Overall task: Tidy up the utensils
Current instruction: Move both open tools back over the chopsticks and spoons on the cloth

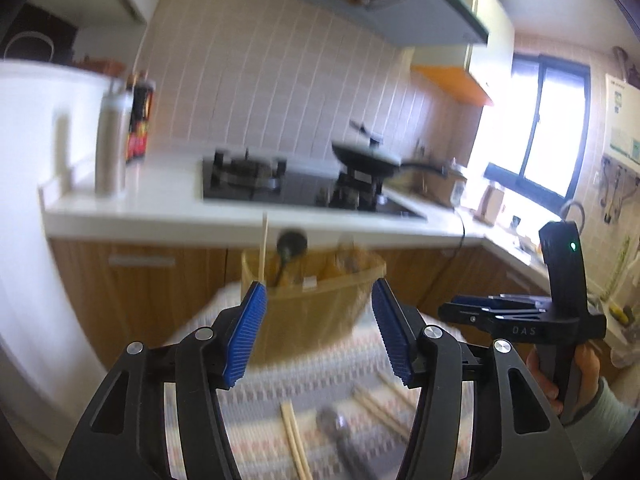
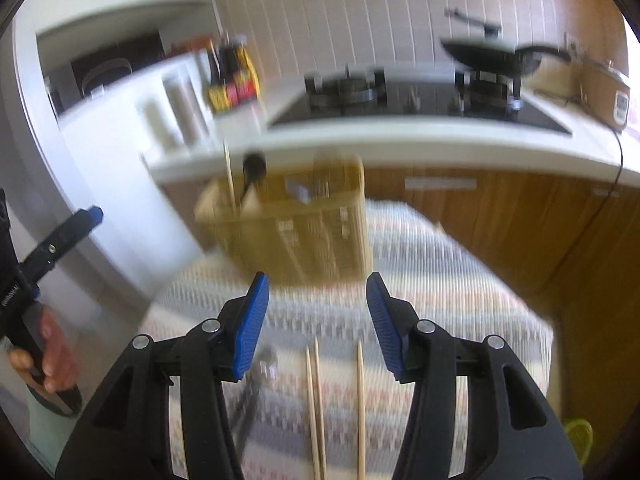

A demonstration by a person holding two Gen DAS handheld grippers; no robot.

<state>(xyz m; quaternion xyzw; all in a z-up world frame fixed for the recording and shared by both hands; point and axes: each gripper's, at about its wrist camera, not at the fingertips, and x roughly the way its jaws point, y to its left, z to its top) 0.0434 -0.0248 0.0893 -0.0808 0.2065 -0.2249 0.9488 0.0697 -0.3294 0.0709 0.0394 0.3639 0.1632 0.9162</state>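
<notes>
Both my tongs are empty. The left gripper [image 1: 319, 330] stands about half open with nothing between its blue pads, and so does the right gripper [image 2: 317, 326]. The right one also shows at 3 o'clock in the left view, held in my hand [image 1: 568, 376].

The holder [image 2: 296, 224], a yellowish slotted bin, stands at 12 o'clock from both grippers on the far part of the cloth [image 2: 460, 280]. It already holds one upright chopstick [image 2: 229, 176] and a dark ladle [image 2: 254, 170] at its 10 o'clock corner. Loose chopsticks [image 2: 318, 408] lie on the cloth at 6 o'clock, just below the right pads, a pair and a single one beside it. In the left view, more chopsticks [image 1: 294, 440] and what looks like a metal spoon [image 1: 340, 436] lie at 6 o'clock; blur keeps me from being sure.

My worries:
- Thin, round sticks on a soft cloth may roll or pinch the fabric if I close too low.
- Grabbing the pair at one end may let them scissor apart and drop.
- The holder looks light; bumping it with a stick tip could tip it or knock the upright chopstick out.
- My two grippers are near each other and could collide if both go for the same pile.
- The view is smeared, so I may misjudge where the sticks lie.
</notes>
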